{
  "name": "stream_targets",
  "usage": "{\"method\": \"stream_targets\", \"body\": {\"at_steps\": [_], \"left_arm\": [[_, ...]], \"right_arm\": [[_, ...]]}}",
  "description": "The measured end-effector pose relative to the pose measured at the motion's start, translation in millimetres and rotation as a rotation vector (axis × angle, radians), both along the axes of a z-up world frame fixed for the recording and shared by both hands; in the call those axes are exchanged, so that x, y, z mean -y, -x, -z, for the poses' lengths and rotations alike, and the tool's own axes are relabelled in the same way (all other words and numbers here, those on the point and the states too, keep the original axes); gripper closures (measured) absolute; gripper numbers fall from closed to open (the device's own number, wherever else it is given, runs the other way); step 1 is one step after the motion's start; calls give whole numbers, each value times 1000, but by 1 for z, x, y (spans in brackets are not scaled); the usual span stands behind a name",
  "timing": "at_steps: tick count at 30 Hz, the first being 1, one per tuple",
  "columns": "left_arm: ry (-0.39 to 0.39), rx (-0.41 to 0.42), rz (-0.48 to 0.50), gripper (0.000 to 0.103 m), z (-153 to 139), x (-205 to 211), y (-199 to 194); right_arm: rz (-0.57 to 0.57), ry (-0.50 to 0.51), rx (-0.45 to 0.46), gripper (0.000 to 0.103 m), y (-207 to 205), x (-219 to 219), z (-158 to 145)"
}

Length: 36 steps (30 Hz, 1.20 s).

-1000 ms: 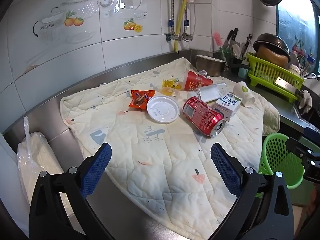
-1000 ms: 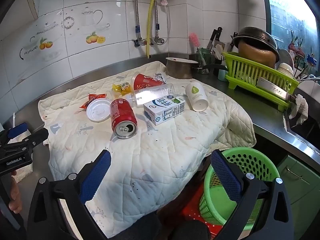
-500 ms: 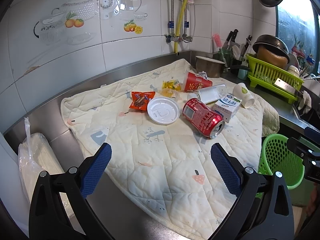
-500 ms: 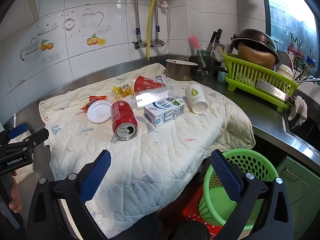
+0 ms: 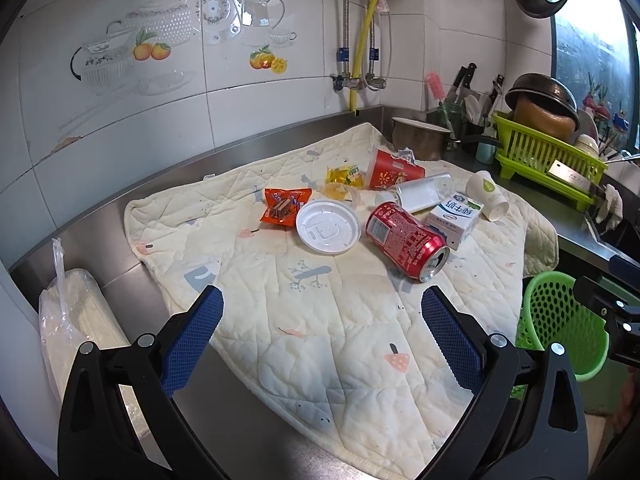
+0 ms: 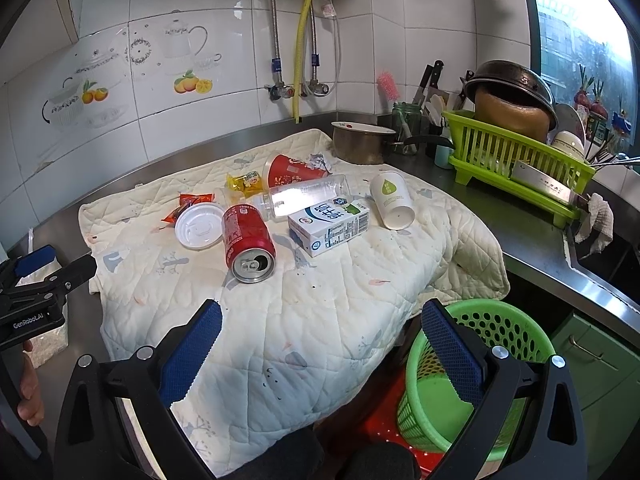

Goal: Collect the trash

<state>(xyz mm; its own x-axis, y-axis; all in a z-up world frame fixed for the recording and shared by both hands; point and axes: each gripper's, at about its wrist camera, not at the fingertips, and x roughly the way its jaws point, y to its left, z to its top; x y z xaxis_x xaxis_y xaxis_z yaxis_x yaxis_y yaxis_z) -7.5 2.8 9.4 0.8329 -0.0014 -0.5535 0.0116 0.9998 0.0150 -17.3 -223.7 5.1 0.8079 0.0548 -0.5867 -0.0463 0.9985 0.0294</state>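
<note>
Hovering low at the bottom of each frame, the left gripper (image 5: 320, 340) and right gripper (image 6: 320, 340) both have fingers spread wide w/ nothing between them. Trash sits mid-frame on a quilted mat (image 5: 304, 320) covering the steel tabletop (image 5: 100, 232): red soda can (image 5: 406, 242) on its side, mouth toward the cameras, touching a white plastic lid (image 5: 328, 227); orange snack wrapper (image 5: 285, 205) just left of the lid, partly under it; milk carton (image 5: 454, 215) right of the can; clear bottle (image 6: 306, 196) lying behind can & carton; white paper cup (image 6: 391, 199) tipped over at centre-right; red paper cup (image 5: 390, 170) and yellow wrapper (image 5: 345, 175) farther back. Green basket (image 6: 480, 376) is at lower right of the right-wrist view, below the tabletop edge, well apart from the trash. Green dish rack (image 6: 516, 164) at upper right.
</note>
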Motion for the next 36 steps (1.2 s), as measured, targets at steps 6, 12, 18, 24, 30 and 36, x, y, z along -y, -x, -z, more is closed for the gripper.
{"method": "stream_targets", "body": {"at_steps": [6,12,18,24,30,36], "left_arm": [[-4,2,4,5,-2,1,0],[-4,1,5,5,-2,2,0],[-5,-2,5,5,-2,2,0],[-4,-1,2,5,-2,1,-3],[-10,-3,1,5,-2,0,-6],[-11,-7,-5,5,0,-2,-10]], "right_arm": [[-1,0,3,6,0,0,-1],[-1,1,4,6,0,-1,-2],[-2,0,3,6,0,-1,-2],[-4,2,3,6,-1,-2,-2],[-5,2,6,6,-2,-3,-2],[-15,5,-2,6,-9,-5,0]]}}
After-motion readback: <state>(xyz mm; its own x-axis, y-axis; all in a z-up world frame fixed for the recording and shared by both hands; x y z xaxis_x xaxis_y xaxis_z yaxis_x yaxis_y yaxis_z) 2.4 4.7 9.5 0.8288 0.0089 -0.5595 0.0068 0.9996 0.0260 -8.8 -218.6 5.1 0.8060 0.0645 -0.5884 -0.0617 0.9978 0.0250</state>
